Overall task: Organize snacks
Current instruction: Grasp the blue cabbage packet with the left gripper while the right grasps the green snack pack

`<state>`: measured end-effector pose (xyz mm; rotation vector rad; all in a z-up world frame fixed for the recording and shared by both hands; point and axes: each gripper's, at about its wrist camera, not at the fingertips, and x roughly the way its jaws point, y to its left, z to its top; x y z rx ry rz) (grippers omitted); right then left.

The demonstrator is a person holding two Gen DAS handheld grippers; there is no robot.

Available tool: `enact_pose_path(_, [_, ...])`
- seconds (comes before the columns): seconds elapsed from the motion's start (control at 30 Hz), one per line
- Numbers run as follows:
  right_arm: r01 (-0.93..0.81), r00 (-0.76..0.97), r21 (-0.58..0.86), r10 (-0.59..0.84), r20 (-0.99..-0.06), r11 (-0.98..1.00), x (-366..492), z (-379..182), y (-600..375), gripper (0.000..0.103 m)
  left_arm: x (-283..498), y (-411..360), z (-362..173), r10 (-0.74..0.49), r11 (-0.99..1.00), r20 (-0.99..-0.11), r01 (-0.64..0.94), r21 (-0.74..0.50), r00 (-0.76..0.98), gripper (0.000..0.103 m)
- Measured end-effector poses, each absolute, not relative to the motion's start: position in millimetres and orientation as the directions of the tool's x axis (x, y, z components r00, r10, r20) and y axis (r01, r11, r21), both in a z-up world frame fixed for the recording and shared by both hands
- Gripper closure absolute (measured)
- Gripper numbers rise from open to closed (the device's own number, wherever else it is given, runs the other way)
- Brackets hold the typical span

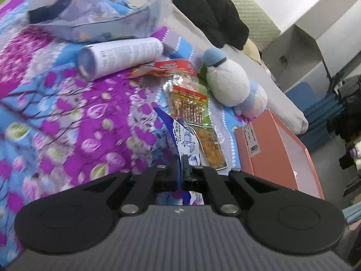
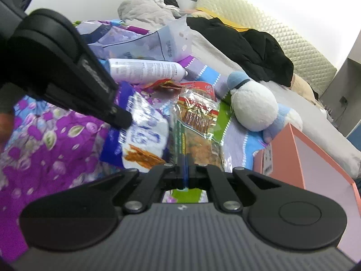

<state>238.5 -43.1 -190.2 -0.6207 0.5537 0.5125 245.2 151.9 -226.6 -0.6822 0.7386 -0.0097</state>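
Snacks sit in a loose pile on the bed, on the purple/blue floral bedspread (image 1: 67, 117), near its edge.

Blue-and-white snack bag (image 2: 144, 135): held up off the cover. Left gripper (image 1: 180, 164) has its jaws closed on the bag's blue edge; right wrist view shows that same gripper from outside, its fingertip (image 2: 120, 118) pressed on the bag's top. Orange stick print visible on the bag's lower front.

Right gripper (image 2: 186, 169): jaws pinched together with a thin blue strip between them. It looks like packet edge, but can't tell which packet.

Just beside the held bag:
- clear packet with red/gold label (image 1: 188, 97), brown sticks inside, lying flat
- green-edged packet of orange strips (image 1: 212, 149), partly under the red/gold one
- red-topped packet (image 1: 173, 66) just behind, touching the white can

White spray can (image 1: 119, 56) lies on its side behind the pile, nozzle end pointing toward the plush. Pale blue pouch (image 1: 108, 22) rests behind the can, top corner sticking up.

White-and-blue plush toy (image 1: 227, 79) lies to the right of the packets. Pink cardboard box (image 1: 266, 153), open, white inside, barcode sticker on its end, sits just beside the plush at the bed edge.

Black clothing (image 2: 248, 45) is heaped further back by the quilted headboard (image 2: 259, 22).
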Motion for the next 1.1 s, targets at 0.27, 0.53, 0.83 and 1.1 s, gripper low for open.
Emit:
enact_pose_path(0.27, [-0.598, 0.736, -0.384, 0.293, -0.611, 0.703, 204, -180, -59, 0.1, 178, 162, -223, -0.163, 0.762, -0.639, -0.316, -0.566, 0.752, 0.102])
enact_pose_path(0.53, [-0.633, 0.719, -0.421, 0.293, -0.63, 0.649, 200, -203, -47, 0.058, 136, 189, -228, -0.083, 0.727, -0.665, -0.412, -0.55, 0.743, 0.102])
enact_pose_path(0.83, [-0.654, 0.732, -0.559, 0.238, -0.638, 0.51, 235, -253, -8, 0.065, 123, 211, -235, -0.053, 0.694, -0.676, -0.46, -0.554, 0.735, 0.102])
enact_pose_path(1.1, [-0.632, 0.761, -0.648, 0.184, -0.621, 0.426, 259, -282, 12, 0.094, 124, 209, -239, -0.058, 0.684, -0.683, -0.47, -0.558, 0.728, 0.102])
